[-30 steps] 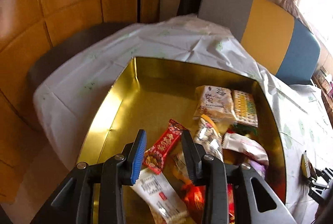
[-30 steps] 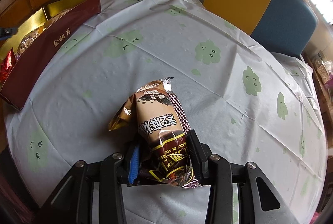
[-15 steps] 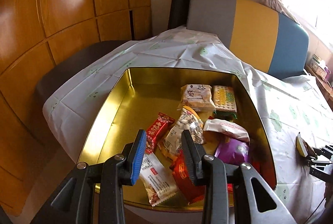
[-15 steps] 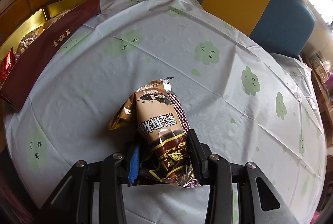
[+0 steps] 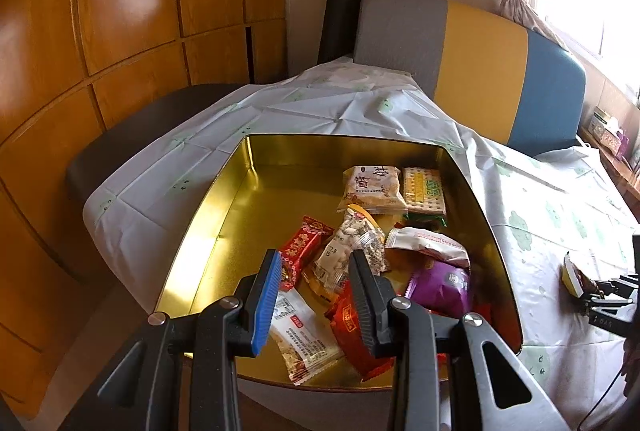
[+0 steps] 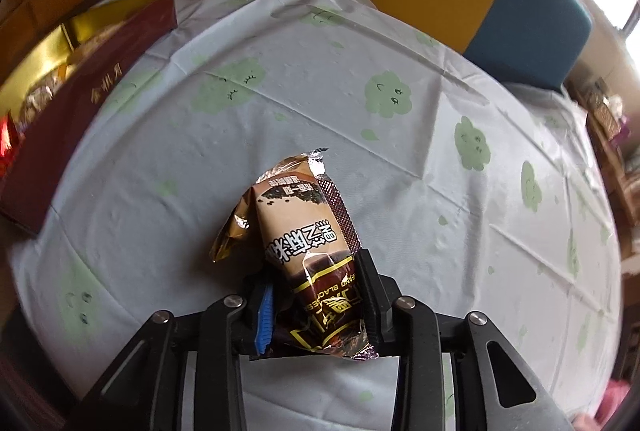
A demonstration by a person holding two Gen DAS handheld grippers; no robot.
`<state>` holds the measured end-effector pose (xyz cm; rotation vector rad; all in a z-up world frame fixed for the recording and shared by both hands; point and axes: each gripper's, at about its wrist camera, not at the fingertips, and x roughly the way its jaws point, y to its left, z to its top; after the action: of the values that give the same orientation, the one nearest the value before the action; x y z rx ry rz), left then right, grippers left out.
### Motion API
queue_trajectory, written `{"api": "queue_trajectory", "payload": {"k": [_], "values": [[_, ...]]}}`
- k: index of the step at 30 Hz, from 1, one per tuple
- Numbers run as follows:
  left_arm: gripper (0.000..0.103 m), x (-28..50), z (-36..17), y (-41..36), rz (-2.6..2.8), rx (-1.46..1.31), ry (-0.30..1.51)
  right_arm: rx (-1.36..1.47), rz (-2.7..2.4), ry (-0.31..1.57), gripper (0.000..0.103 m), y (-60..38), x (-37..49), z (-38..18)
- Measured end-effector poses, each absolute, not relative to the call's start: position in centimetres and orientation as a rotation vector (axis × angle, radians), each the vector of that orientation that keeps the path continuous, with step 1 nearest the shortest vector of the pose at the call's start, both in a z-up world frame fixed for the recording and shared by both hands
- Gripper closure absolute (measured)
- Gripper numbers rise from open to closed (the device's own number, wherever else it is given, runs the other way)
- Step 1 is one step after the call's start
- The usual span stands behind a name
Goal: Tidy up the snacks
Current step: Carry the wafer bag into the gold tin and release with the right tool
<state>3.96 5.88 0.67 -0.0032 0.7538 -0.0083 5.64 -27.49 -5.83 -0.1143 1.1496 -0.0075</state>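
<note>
Gold metal lines the open tin (image 5: 240,215) that sits at the left edge of the worktop (image 6: 320,79), which is covered with a pale cloth printed with green cloud faces. Inside the tin lie many small snack packets, gathered toward its right side: a beige cracker pack (image 5: 372,189) and a green-lettered biscuit pack (image 5: 424,191) toward the far wall, a red wrapper (image 5: 300,249), a clear bag of nuts (image 5: 352,247), a white pouch (image 5: 428,245), a purple pouch (image 5: 440,285) and a long white bar (image 5: 304,339) nearer the front. The left tongs (image 5: 314,263) hang above the tin's near edge with their jaws apart and nothing between them.

Out on the cloth, near the worktop's middle, the right tongs (image 6: 316,283) have just been closing on a brown-and-tan snack packet (image 6: 304,227), whose lower end sits pinched between the jaws while its crimped top end points away toward the far edge. A smaller gold wrapper (image 6: 232,235) lies just beside it on the left. The tin's dark red outer wall (image 6: 80,99) shows at the left edge. Beyond the far edge stands a bench back in grey, yellow and blue (image 5: 480,67).
</note>
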Motion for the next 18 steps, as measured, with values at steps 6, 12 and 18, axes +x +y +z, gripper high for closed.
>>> {"api": "queue_trajectory", "payload": {"k": [6,12,18], "values": [[0.068,3.6,0.6,6.3,-0.003,0.001,0.747,-0.015,0.053,1.097,0.067,-25.6,6.0,-2.9],[0.068,3.6,0.6,6.7,0.003,-0.007,0.740,0.027,0.207,1.028,0.067,-20.4,7.3,0.8],[0.068,3.6,0.6,7.2,0.015,-0.019,0.733,0.050,0.352,0.993,0.067,-13.9,9.8,3.0]]}}
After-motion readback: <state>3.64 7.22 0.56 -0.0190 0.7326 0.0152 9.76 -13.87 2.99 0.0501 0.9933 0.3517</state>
